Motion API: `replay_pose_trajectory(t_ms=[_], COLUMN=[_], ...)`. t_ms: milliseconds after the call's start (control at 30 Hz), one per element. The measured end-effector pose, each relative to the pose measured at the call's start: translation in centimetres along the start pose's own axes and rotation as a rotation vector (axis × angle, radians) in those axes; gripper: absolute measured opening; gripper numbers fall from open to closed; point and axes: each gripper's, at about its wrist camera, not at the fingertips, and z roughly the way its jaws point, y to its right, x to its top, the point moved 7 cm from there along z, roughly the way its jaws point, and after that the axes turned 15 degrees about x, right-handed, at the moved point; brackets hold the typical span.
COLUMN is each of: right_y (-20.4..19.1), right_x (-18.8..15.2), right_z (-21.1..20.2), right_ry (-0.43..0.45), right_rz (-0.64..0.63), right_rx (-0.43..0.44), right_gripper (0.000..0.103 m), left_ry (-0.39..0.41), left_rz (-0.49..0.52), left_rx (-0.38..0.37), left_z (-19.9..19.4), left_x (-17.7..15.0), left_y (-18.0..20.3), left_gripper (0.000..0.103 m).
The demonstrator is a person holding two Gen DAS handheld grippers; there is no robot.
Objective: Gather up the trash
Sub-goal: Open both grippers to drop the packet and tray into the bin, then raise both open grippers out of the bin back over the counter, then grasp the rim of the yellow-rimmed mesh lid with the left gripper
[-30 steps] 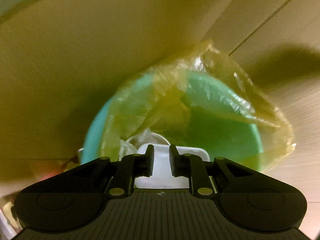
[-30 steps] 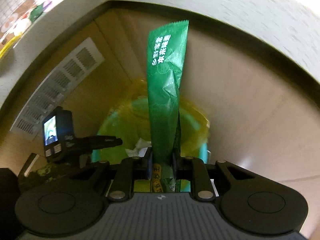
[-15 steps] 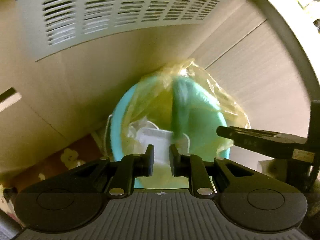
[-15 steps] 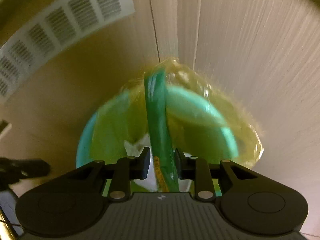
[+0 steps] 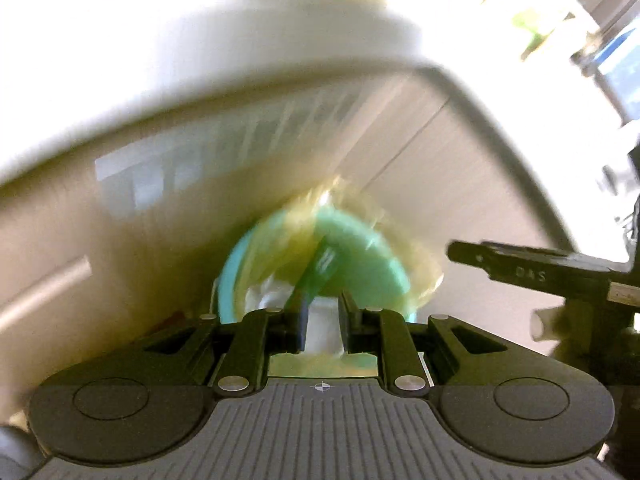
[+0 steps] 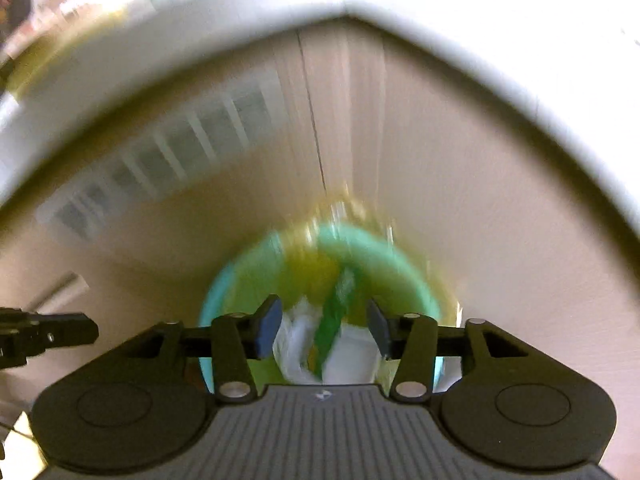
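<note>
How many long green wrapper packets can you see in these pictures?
1. The long green wrapper packet lies loose inside the turquoise bin with a yellow liner, between the open right gripper's fingers, on white trash. Others may be buried.

Both cameras are sitting just behind their own fingers and looking steeply down along them into the teal bin (image 5: 360,248) (image 6: 400,256), which is lying near and low in the middle of each blurred view, in a corner of pale panels with a slatted vent (image 5: 224,148) (image 6: 168,164) to the upper left. The left wrist camera is catching the right gripper (image 5: 520,272) jutting in from its right edge, while the right wrist camera is catching the left gripper (image 6: 48,332) at its left edge. The two views are sharing the bin, its yellow bag (image 5: 424,256) (image 6: 312,264), the green wrapper (image 5: 320,268) (image 6: 336,312) inside it and the vent.
</note>
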Motion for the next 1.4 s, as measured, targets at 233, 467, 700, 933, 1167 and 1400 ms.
replay_pose_trajectory(t_ms=[233,467,700,933,1167,1400], right_y=[-7.3,-14.6,-17.4,-15.0,-15.1,-15.0], right_x=[11.3,18.9,20.3,18.2,17.3,15.9], right_z=[-5.8,-4.4,-0.3,0.7,0.3,1.2], right_ry=[0.231,0.236,0.100,0.083,0.084,0.070], right_rz=[-0.168,-0.249,-0.207,-0.076,-0.078,-0.069], right_rx=[0.107,0.228,0.172,0.206,0.224,0.231], right_gripper=[0.066,0.069,0.071,0.039,0.038,0.033], left_ry=[0.217,0.301,0.258,0.217,0.180,0.141], left_rz=[-0.048,-0.147,-0.202,-0.126,-0.150,-0.160], left_rx=[-0.009,0.076,0.061,0.042,0.043,0.013], left_z=[-8.7,-12.0,-10.7,-7.9,-5.8,-3.9], left_x=[7.1,11.0,12.9,13.6,14.5,14.9], left_y=[-1.6,-6.8,-9.6,-7.5,-8.0,-7.6], left_gripper=[0.019,0.019,0.019,0.019,0.019,0.019])
